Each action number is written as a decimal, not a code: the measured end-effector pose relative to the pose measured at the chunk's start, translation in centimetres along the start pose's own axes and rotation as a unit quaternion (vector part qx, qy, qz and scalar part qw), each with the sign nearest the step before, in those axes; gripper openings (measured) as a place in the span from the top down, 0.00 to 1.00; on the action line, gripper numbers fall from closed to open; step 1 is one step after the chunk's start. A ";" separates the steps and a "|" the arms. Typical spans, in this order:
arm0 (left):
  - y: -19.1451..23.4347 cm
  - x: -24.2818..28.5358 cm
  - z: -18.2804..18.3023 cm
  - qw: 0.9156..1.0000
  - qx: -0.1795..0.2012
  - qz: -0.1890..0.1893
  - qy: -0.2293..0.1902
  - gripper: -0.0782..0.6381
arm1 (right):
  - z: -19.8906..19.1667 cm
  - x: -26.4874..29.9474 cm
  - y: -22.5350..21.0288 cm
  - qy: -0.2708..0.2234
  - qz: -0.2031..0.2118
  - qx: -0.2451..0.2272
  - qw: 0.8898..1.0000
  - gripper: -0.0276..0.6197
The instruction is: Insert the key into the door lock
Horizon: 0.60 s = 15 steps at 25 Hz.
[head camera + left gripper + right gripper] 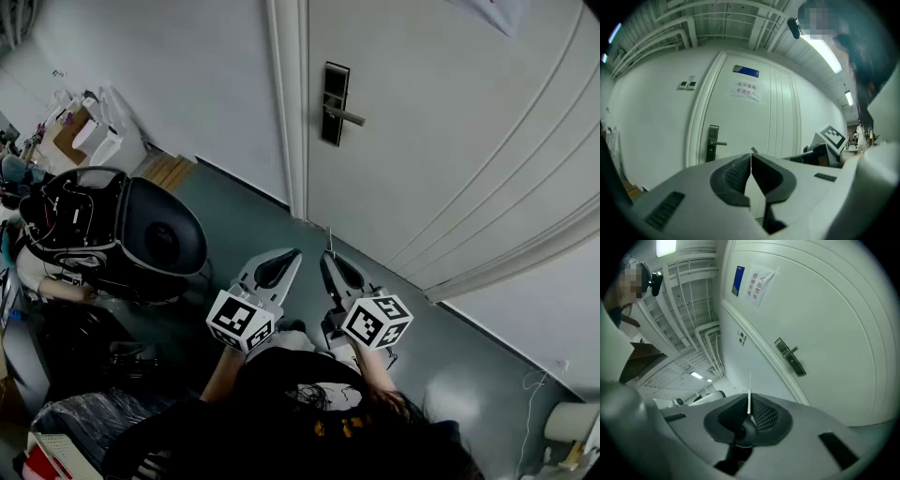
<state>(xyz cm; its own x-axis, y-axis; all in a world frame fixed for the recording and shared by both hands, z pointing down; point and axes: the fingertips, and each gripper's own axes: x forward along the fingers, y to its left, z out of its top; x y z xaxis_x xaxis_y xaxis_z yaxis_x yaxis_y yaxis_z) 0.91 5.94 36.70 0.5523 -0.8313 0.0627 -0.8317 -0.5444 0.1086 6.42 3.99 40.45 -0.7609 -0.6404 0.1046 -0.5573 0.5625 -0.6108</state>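
**Right gripper** (749, 405): the jaws are clamped together on the key (749, 391). The blade is seen edge-on as a thin pale strip and projects straight forward past the jaw tips. In the head view the key (329, 240) shows as a fine line beyond the tip of the right gripper (330, 258).

**Left gripper** (751, 155): the jaws are pressed together along their full length, and nothing can be seen between the ribbed pads. In the head view the left gripper (289, 256) sits just beside the right one, with the tips of both towards the door (450, 141).

**Door lock** (335, 103): a black upright plate with a silver lever handle. It is ahead of both grippers and well apart from the key tip. The lock (712, 143) appears left of the left jaw tips, and the lock (791, 357) appears up and right of the key.

**Markings:**
- A paper notice (748, 91) on the door carries red characters that appear to read 库房重地 / 非请勿入.
- The text on the blue plate (746, 71) above the notice is too small to read.
- Each marker cube (240, 321) (377, 321) bears black-and-white square markers.
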 end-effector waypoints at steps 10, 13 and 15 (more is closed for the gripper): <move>3.2 0.9 -0.7 1.000 -0.007 -0.005 0.008 0.88 | -0.3 3.4 -1.1 0.007 -0.008 0.014 1.000 0.93; 4.6 1.3 -0.8 1.000 -0.009 -0.009 0.009 0.88 | -0.4 4.9 -1.3 0.012 -0.010 0.016 1.000 0.93; 5.7 1.8 -1.0 1.000 -0.011 -0.011 0.009 0.88 | -0.5 6.0 -1.7 0.015 -0.011 0.020 1.000 0.93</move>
<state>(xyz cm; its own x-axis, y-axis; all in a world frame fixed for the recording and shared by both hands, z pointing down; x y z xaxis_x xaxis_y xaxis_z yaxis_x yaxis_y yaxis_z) -2.80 1.47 38.39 0.5713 -0.8171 0.0770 -0.8182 -0.5598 0.1310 2.62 -0.51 42.53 -0.7578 -0.6370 0.1412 -0.5615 0.5266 -0.6383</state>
